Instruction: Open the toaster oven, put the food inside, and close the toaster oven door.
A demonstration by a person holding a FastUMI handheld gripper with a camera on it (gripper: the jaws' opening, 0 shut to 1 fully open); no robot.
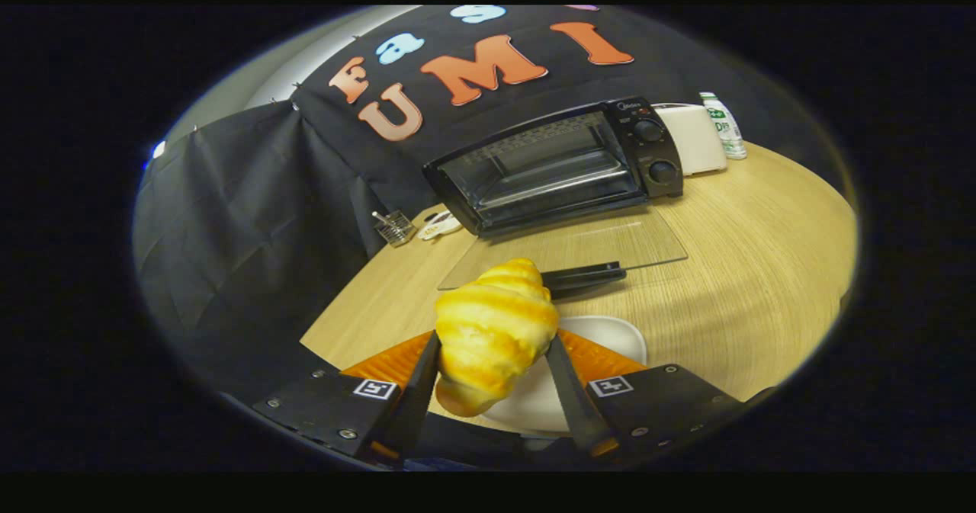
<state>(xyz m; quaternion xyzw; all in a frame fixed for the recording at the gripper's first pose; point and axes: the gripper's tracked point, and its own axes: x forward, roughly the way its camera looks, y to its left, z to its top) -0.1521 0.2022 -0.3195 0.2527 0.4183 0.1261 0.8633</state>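
Croissant (496, 330) clamped between gripper (492, 368) fingers — toaster oven (557, 166) beyond, door open.

Gripper (492, 391): two flat, tapering fingers (418, 399) extend from dark, boxy mounts. Ribbed orange panels sit on the outer side of each finger. Each mount carries a small square black-and-white marker tag and several silver screw heads along its top face.

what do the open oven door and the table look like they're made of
The black toaster oven's dropped door looks like clear glass: wood grain shows through it. The round table looks like pale matte wood or laminate. The hand-held gripper grips a glossy yellow croissant.
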